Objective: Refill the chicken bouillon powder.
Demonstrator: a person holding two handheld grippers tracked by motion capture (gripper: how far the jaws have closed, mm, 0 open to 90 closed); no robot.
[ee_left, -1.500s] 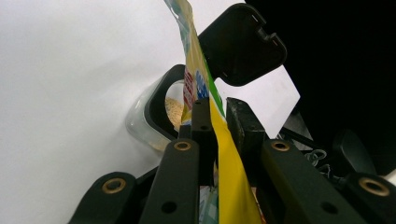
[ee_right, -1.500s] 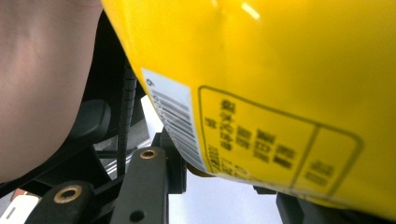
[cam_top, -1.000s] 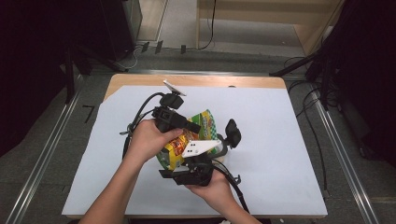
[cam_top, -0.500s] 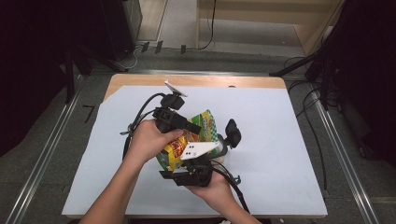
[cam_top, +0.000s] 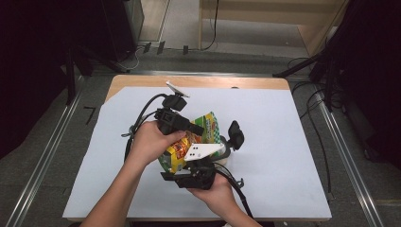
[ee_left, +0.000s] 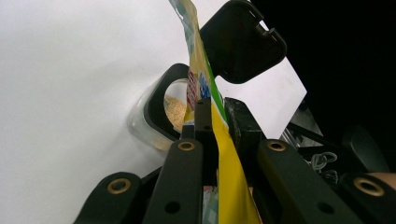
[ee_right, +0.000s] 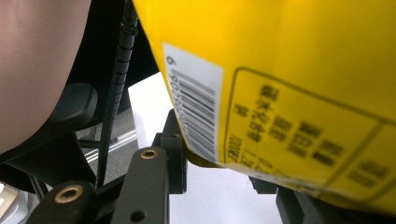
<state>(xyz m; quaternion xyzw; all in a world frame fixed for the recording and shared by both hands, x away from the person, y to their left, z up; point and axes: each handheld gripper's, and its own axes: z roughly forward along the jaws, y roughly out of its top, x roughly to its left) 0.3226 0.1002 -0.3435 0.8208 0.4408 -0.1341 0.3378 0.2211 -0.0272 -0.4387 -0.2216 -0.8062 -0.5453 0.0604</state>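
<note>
Nothing shifts but the right gripper (cam_top: pixel 201 163), closing onto the yellow bag (cam_top: pixel 182 152); left gripper (ee_left: pixel 215 119) pinches its edge above the open jar (ee_left: pixel 173 108), so pouring looks underway.

Black two-jaw tool (ee_left: pixel 215 114) with brass-ringed screw holes, ribbed black cable, white dotted top plate

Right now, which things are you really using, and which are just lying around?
In use:
- yellow snack bag, pinched by the left tongs and held between the right tongs
- clear container with crumbly grains inside, black flip lid open

Just there:
- white sheet covering the table
- cables on the floor behind
</note>
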